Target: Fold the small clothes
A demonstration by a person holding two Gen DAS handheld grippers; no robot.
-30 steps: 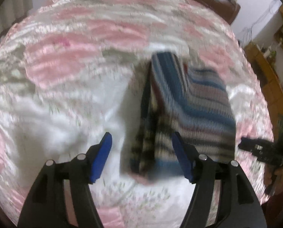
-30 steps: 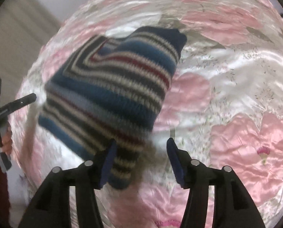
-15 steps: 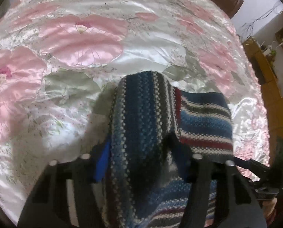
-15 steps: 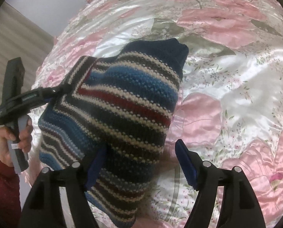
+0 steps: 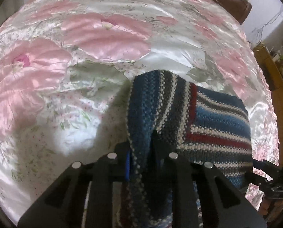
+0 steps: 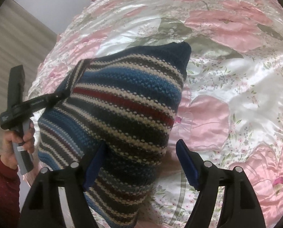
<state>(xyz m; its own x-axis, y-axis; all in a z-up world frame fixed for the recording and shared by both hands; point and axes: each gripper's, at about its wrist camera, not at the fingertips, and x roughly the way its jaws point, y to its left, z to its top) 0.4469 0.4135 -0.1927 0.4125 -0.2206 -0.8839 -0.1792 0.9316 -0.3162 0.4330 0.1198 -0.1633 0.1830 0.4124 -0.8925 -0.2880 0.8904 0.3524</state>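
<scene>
Left wrist view: left tongs [image 5: 141,157] pinching soft, limp striped knit garment [image 5: 207,125] by its edge; right tongs [image 6: 139,163] spread wide, ready for opposite corner.

One striped knit [image 6: 122,104] fills the middle of the right wrist view; the same knit [image 5: 189,121] sits lower right of centre in the left wrist view. Two grippers: the left one [image 5: 141,150] at bottom centre of its own view and again [image 6: 54,96] at the left edge of the other; the right one [image 6: 141,159] at bottom centre. One hand [image 6: 16,144] at lower left. One flowered bedspread [image 6: 236,76] lies behind everything.
</scene>
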